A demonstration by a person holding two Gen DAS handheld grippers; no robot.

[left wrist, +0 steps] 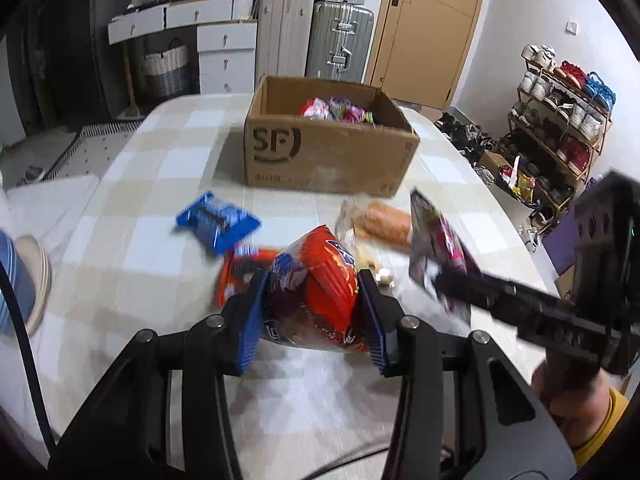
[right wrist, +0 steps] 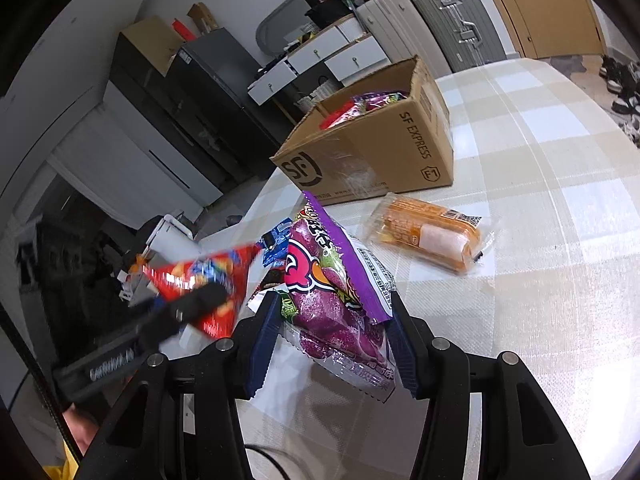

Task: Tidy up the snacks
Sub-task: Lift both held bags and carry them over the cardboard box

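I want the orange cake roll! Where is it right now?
The orange cake roll lies on the checked table, right of the purple candy bag in the right wrist view, just in front of the cardboard box.

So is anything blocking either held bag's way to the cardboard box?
Nothing visible does. The red bag and purple candy bag are lifted; bare tablecloth lies before the open cardboard box.

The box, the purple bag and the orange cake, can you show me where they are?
Box [right wrist: 384, 152]: right wrist view, on its printed side wall.
Purple bag [right wrist: 332, 304]: right wrist view, on its front, between the gripper fingers.
Orange cake [right wrist: 432, 236]: right wrist view, on the wrapper's middle.
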